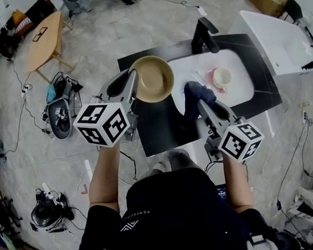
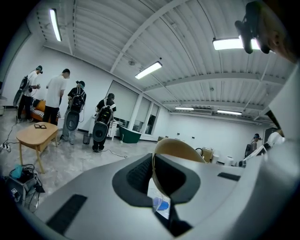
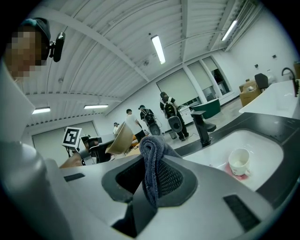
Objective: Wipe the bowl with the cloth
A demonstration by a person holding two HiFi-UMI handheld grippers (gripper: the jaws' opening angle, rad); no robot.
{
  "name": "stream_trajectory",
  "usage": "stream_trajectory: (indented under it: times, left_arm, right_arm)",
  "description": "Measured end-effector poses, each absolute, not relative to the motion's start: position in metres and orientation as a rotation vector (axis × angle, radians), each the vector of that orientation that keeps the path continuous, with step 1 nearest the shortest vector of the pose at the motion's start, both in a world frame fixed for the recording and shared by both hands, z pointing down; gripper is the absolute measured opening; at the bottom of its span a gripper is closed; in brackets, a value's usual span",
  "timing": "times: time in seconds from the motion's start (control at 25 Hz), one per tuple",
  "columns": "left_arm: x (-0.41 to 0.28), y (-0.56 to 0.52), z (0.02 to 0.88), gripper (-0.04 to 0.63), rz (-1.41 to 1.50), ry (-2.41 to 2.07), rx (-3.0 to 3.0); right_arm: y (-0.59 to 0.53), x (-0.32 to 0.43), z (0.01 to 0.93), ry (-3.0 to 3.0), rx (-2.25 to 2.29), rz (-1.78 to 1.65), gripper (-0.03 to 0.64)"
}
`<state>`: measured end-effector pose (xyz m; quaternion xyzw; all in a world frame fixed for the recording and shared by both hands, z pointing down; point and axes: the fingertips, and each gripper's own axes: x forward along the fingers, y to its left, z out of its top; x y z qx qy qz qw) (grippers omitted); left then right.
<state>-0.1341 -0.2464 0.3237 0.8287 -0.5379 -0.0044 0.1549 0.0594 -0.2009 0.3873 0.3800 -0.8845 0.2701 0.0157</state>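
Both arms raised: left gripper (image 1: 134, 85) clamps the bowl (image 1: 152, 78) rim, tilted; right gripper (image 1: 203, 103) pinches the cloth (image 1: 197, 96) just beside it.

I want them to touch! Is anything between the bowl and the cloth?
Nothing yet. In the head view, only a gap over the dark counter parts the bowl from the cloth.

Small white lettering across the person's dark shirt (image 1: 173, 218), seemingly beginning "PERFECT", the rest too small to read
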Motion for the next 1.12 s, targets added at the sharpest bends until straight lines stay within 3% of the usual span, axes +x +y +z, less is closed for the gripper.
stream_trajectory:
  times: [1.12]
  left_arm:
    - [-0.099, -0.158, 0.4, 0.021, 0.187, -1.46, 2.367]
  right_arm:
    - [-0.113, 0.056, 0.34, -2.882, 1.225, 0.817, 0.083]
